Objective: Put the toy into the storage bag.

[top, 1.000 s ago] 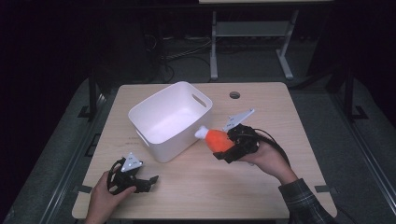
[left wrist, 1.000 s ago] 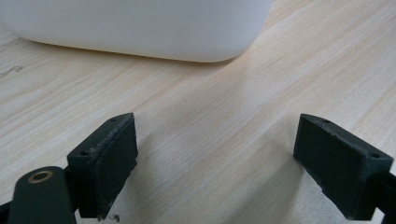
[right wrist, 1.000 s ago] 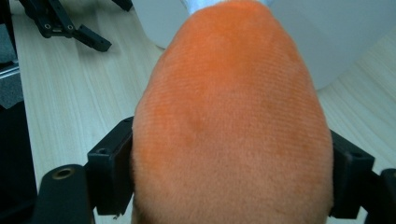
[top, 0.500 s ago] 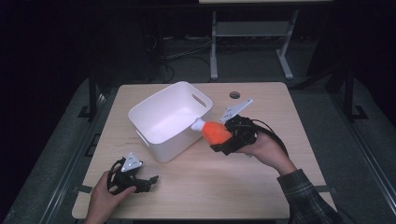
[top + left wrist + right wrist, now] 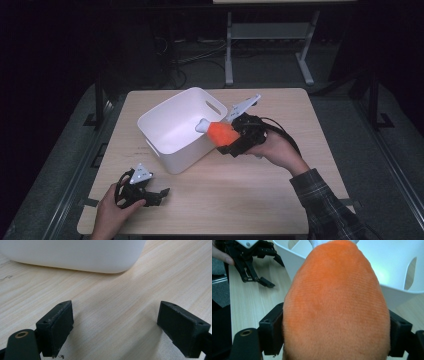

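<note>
right tongs (image 5: 231,141) clamped on orange plush toy (image 5: 221,133) over white bin (image 5: 170,131) rim; clear rim before releasing. left tongs (image 5: 159,192) apart, near counter's front-left corner.

The white bin (image 5: 175,131) is open-topped; its right rim is blocked by the orange plush toy (image 5: 221,133) clamped in the right gripper (image 5: 235,137). In front of the bin, bare table (image 5: 250,200) lies free beside the left gripper (image 5: 150,192).

Orange plush toy (image 5: 335,305) hides white tip
</note>
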Action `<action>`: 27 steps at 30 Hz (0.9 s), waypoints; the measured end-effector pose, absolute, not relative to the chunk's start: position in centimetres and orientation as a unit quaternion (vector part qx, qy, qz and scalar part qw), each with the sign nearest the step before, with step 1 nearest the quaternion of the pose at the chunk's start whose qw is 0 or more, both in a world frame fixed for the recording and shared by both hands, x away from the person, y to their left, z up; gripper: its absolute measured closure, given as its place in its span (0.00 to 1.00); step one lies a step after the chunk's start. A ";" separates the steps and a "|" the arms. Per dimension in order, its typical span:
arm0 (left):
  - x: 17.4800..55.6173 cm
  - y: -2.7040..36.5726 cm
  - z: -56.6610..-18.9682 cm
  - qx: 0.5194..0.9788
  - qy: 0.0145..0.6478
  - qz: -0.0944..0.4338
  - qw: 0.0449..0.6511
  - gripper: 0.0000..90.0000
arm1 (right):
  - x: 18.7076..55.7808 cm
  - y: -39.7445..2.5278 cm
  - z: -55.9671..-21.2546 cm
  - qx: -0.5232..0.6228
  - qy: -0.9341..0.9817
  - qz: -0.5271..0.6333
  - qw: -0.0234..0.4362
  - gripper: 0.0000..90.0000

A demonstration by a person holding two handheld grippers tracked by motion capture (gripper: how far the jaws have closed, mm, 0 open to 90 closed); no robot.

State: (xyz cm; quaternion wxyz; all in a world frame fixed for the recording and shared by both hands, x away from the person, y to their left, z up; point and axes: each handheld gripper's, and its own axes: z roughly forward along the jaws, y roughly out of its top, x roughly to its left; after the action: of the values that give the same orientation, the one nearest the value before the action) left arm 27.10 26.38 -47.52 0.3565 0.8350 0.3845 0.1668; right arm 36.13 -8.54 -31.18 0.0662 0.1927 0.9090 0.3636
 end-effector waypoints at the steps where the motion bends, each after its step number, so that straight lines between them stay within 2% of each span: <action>1: 27.1 26.4 -47.5 0.835 0.384 0.166 0.356 0.14 | 36.2 -8.4 -31.1 0.191 0.909 0.364 0.065 0.23; 27: 27.1 26.4 -47.5 0.836 0.383 0.166 0.355 0.14 | 39.0 -4.4 -29.1 0.168 0.912 0.368 0.066 0.23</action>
State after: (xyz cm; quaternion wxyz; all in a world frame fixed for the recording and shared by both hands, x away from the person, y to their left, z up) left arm 27.11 26.41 -47.50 0.3549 0.8365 0.3829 0.1664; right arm 38.96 -4.42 -29.06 0.0664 0.1676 0.9121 0.3681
